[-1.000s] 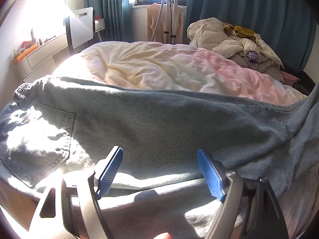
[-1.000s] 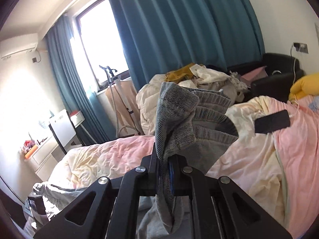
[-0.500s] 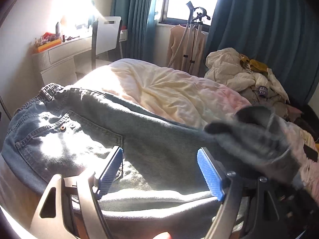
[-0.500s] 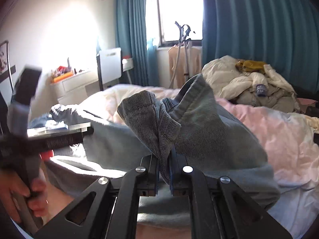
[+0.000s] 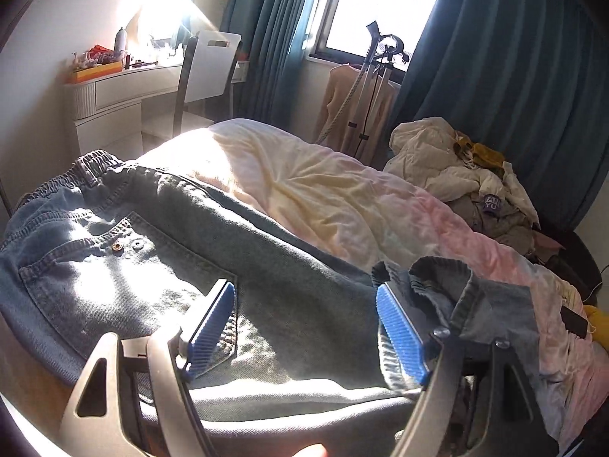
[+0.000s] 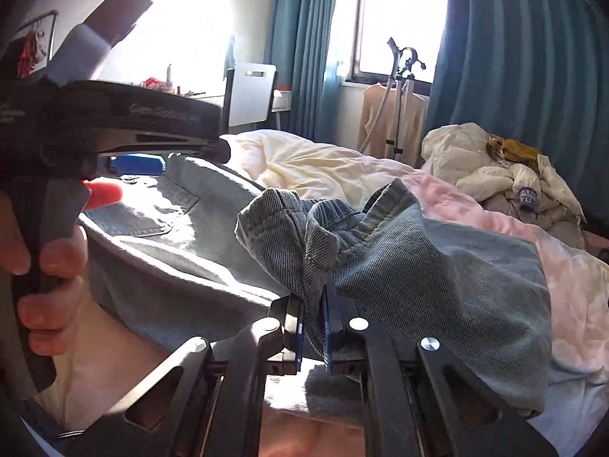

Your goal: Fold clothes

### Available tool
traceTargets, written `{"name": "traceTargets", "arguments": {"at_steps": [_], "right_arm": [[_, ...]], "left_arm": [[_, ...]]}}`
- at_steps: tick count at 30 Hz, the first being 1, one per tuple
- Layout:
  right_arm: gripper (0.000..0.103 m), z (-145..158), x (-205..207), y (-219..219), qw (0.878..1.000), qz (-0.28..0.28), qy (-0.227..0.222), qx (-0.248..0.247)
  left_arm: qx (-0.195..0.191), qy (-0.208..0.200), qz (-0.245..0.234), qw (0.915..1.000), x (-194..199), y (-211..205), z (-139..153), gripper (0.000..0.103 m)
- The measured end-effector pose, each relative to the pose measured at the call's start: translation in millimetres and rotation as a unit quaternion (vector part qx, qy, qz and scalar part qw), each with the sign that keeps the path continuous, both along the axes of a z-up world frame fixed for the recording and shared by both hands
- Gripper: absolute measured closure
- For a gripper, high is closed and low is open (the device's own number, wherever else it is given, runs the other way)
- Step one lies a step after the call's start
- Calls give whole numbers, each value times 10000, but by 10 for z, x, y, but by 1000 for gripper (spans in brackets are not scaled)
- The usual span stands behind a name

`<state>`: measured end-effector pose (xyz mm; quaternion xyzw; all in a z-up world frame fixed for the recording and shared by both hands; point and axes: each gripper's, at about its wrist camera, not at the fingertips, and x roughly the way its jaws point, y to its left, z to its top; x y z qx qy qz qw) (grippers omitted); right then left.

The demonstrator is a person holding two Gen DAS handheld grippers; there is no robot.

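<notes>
The right gripper point(image 6: 314, 327), clenched on the jeans point(image 5: 160, 278) hem, has swung it across toward the waistband; the left gripper point(image 5: 304, 327) hovers released, fold nearly closed

We carry two hand-held grippers of matching build. On the left gripper point(image 5: 306, 333) we see pale grey curved arms with triangular cut-outs, each ending in a bright blue ribbed pad point(image 5: 211, 321). Seen from the right side, its body is black with faint grey lettering along the top, an orange-red trigger point(image 6: 102, 192) and a grey block mounted above. Our right gripper point(image 6: 315, 327) is black, with slotted triangular arms, round silver screw heads point(image 6: 358, 323) and thin blue pads. No sleeve shows on our left hand point(image 6: 42, 266).
</notes>
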<state>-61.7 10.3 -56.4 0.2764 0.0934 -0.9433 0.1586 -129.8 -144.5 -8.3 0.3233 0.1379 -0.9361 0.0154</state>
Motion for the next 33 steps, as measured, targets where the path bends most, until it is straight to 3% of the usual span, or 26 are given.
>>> {"name": "traceTargets", "arguments": {"at_steps": [5,8,10,12,14,19,23,28,33], "right_arm": [[95,-424,18,-246,9974,284,-589,299],[89,-413,11,-227,9968,427,-638,202],[81,-355,51,-225,9954,639,-693,159],[55,-292,108,-230,9930,893,-763,138],[44,-229,164,-235,9898,1147,-833,117],[45,36,307,39,9883,1318,-753,-148],[45,159,120,632,9918,535,-784,-855],[45,212,-456,1238,9777,-470,-1277,-1601],[46,407,-1159,1244,9628,-436,-1906,-1865]], "left_arm": [[100,-41,-229,9997,-21,35,-24,24],[262,-170,-367,9988,-56,50,-78,24],[420,-252,-465,9977,-80,59,-112,24],[563,-272,-526,9967,-81,67,-135,24],[649,-268,-612,9957,-66,83,-141,24],[631,-270,-908,9935,6,173,-105,24],[541,-283,-1112,9919,116,274,-47,24],[417,-162,-1400,9891,440,418,9,24],[374,-170,-1650,9854,709,582,-52,27]]}}
